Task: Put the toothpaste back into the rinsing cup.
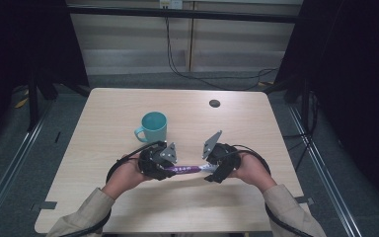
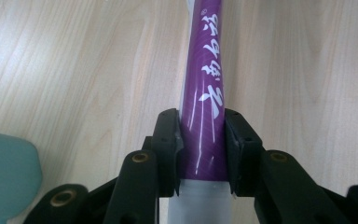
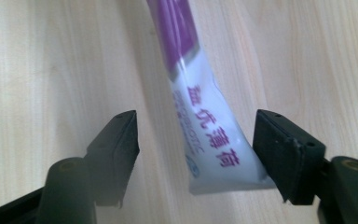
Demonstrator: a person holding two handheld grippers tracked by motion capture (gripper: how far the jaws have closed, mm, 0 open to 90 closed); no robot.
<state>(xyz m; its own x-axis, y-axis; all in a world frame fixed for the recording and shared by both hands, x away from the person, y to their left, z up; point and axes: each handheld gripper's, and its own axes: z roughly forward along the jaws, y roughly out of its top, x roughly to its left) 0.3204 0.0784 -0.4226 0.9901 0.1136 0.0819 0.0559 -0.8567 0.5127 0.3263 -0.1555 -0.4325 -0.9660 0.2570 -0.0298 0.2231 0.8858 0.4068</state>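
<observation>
Pale wood worktop (image 1: 128, 207) under dim light, dark curtains at both sides and a beige panelled wall behind.

Grey floor (image 1: 64, 113) surrounded the worktop, with black cables trailing down the wall onto it and a small dark round spot (image 1: 214, 103) near the worktop's far edge. A teal mug (image 1: 152, 127) stood near the middle, handle toward the left. Just in front of the mug, a purple-and-white tube (image 1: 187, 169) hung level above the wood between two hand-held tools. The left gripper (image 1: 164, 170), nearest the mug, was clamped on the tube's purple section (image 2: 204, 140). The right gripper (image 1: 211, 170), farther from the mug, had its jaws spread apart, with the tube's white crimped end (image 3: 214, 149) lying between them, close against one jaw and clear of the other.
</observation>
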